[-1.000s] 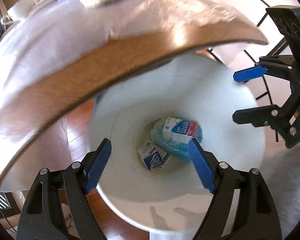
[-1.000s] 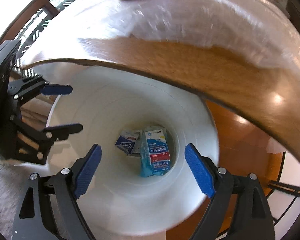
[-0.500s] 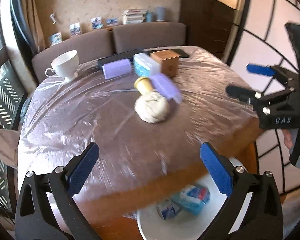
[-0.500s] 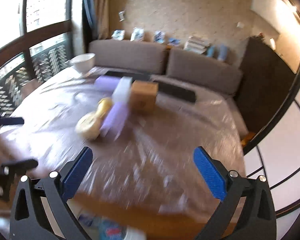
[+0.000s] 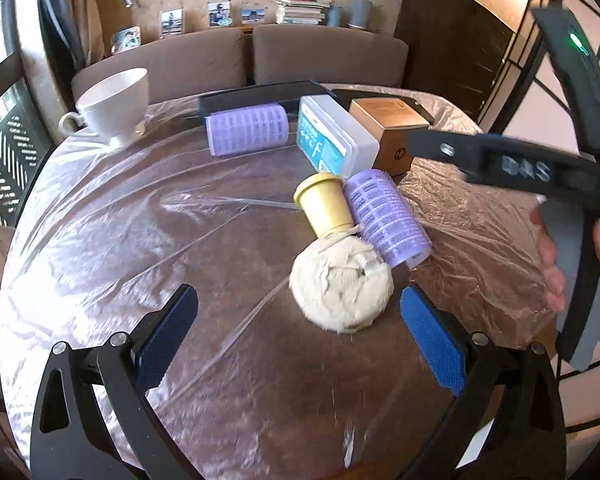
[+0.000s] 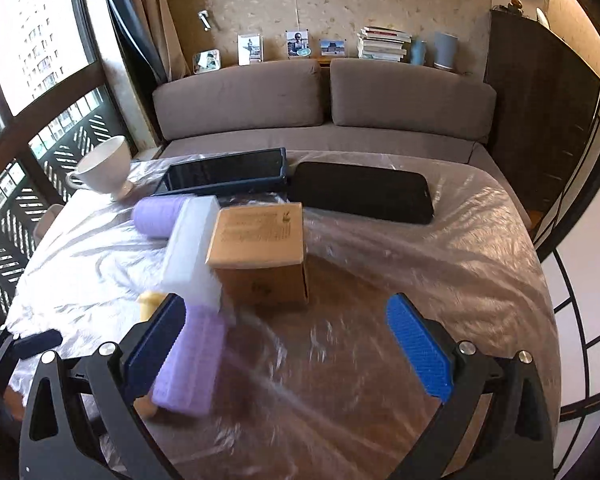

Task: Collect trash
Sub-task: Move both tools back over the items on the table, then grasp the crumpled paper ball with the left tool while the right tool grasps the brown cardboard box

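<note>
On the film-covered round table (image 5: 140, 240) lie a crumpled cream paper ball (image 5: 342, 290), a tipped yellow cup (image 5: 326, 206) and a purple roll (image 5: 386, 218), all touching. My left gripper (image 5: 300, 340) hangs open and empty just in front of the ball. The right gripper (image 6: 288, 344) is open and empty too, with the brown cardboard box (image 6: 260, 248) beyond it and the purple roll (image 6: 192, 364) by its left finger. In the left wrist view one of its fingers (image 5: 480, 160) reaches in from the right, held by a hand (image 5: 552, 256).
Further back stand a white plastic box (image 5: 332, 140), a second purple roll (image 5: 246, 130), a white teacup (image 5: 114, 102), a dark tablet (image 6: 228, 174) and a black slab (image 6: 360, 196). A brown sofa (image 6: 320, 96) runs behind the table. The left gripper (image 6: 32, 342) shows at the left edge.
Both grippers rose from over a white bin holding packets and swung up over the table. Their jaws spread wider. The bin has dropped out of view.
</note>
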Tool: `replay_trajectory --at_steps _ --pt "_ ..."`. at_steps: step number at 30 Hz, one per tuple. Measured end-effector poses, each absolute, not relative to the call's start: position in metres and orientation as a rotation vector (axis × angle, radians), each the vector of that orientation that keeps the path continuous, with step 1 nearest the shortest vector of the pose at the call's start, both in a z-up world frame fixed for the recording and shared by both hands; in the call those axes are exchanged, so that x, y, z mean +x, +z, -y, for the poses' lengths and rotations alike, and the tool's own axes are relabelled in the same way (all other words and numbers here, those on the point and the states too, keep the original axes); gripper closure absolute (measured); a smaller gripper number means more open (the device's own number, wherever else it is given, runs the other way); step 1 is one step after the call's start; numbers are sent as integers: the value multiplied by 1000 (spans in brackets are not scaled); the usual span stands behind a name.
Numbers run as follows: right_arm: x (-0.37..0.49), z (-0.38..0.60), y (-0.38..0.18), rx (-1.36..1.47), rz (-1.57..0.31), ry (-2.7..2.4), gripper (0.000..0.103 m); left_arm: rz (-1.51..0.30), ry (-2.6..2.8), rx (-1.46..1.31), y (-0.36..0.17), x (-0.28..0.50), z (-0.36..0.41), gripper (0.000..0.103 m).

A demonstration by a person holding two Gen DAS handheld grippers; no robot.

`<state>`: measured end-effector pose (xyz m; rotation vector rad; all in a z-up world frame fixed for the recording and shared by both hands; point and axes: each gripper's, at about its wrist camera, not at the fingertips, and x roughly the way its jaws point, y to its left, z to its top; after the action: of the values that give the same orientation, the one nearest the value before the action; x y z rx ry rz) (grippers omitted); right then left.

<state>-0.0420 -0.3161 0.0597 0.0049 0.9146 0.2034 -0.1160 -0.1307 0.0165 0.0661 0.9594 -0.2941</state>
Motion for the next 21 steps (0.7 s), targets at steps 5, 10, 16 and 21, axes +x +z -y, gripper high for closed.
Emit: replay_trajectory --at_steps 5,10,16,21 --pt "-24 303 47 -63 -934 197 4 -966 -313 111 7 -105 140 1" --pt "-12 300 34 -106 -949 187 4 -968 -307 129 2 -101 137 1" --pt "-1 298 28 -116 -952 194 4 -959 -275 124 1 -95 125 5" --pt "4 290 27 -151 -944 211 6 -957 -288 132 2 -92 126 18"
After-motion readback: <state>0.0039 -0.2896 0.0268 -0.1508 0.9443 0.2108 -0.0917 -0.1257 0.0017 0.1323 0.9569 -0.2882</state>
